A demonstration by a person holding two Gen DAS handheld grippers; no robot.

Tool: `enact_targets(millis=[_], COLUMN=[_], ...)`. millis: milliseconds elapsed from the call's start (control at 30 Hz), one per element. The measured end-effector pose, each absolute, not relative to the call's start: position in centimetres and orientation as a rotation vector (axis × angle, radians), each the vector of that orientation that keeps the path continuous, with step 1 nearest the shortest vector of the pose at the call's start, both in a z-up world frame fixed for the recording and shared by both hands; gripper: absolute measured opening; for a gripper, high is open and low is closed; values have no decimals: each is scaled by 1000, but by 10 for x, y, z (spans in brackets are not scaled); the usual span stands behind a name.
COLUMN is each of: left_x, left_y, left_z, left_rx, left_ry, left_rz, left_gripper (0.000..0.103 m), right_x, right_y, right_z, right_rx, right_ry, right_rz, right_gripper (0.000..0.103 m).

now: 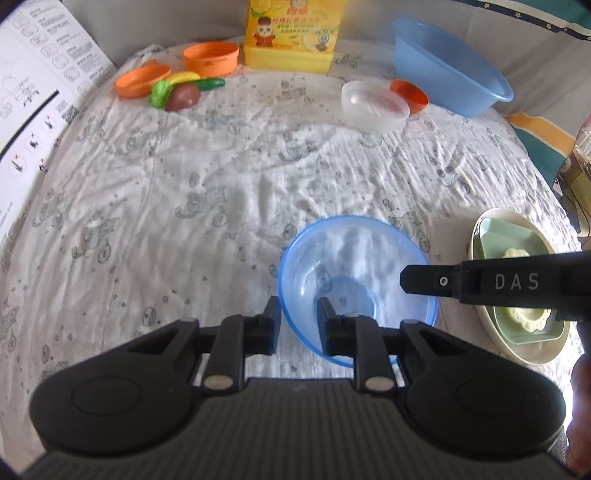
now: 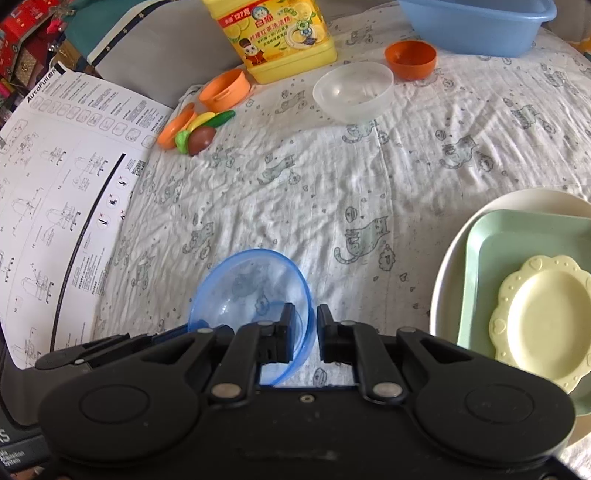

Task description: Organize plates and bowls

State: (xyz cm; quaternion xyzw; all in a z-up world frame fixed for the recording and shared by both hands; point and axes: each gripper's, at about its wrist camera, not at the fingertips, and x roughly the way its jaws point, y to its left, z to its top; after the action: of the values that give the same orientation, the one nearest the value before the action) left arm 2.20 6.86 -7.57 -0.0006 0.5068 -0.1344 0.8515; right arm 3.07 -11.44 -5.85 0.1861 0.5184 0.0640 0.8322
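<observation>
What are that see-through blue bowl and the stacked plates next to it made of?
The blue bowl looks like thin, glossy clear plastic: the cat-print cloth shows through it. The stacked plates, cream, green and scalloped yellow, look opaque and matte, probably plastic or melamine, though ceramic can't be ruled out.

Three bowls: one clear blue bowl [image 2: 255, 291], one clear bowl [image 2: 352, 90], one small orange bowl [image 2: 410, 59]. Three stacked plates [image 2: 524, 295]. One blue basin [image 2: 476, 22]. Two orange dishes [image 2: 221, 88]. One yellow bottle [image 2: 280, 37]
</observation>
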Motion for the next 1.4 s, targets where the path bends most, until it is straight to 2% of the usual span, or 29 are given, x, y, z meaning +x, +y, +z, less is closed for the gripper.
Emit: enact_targets(millis=[300,400,433,467,500,533,567,600,633,667,1000,1400], left_x=[24,25,25,25,24,23,22,21,21,22,51,114], left_y=[69,69,70,70,71,73,74,77,79,83,109,62], left_z=[-84,-83,-83,-83,-82,-79,-77,-73,-70,-67,-48,-30], left_rx=[-5,-2,-3,-5,-8,-8,-8,-11,-18,-30,-104,-15], left_ry=[1090,1090,1090,1087,1080,1065,1048,1026,1011,1003,976,930], left_rz=[-282,-277,-275,-273,-266,-253,-243,-236,-232,-226,-145,-222], left_gripper=[20,24,29,48,73,85,101,103,103,103,103,103], right_x=[32,31,30,30,30,29,28,27,25,23,30,69], right_y=[-118,-119,-119,-120,-121,-121,-124,-126,-130,-135,-171,-210], right_z=[-66,-66,-66,-65,-64,-63,-62,-60,-57,-53,-34,-27], right_rx=[409,418,420,423,428,433,440,449,464,479,520,543], right_ry=[1113,1112,1112,1111,1107,1100,1092,1082,1064,1044,966,922], right_rz=[127,122,120,117,112,102,96,90,81,70,-22,-92], right_gripper=[12,16,17,28,36,55,77,87,100,103,103,103])
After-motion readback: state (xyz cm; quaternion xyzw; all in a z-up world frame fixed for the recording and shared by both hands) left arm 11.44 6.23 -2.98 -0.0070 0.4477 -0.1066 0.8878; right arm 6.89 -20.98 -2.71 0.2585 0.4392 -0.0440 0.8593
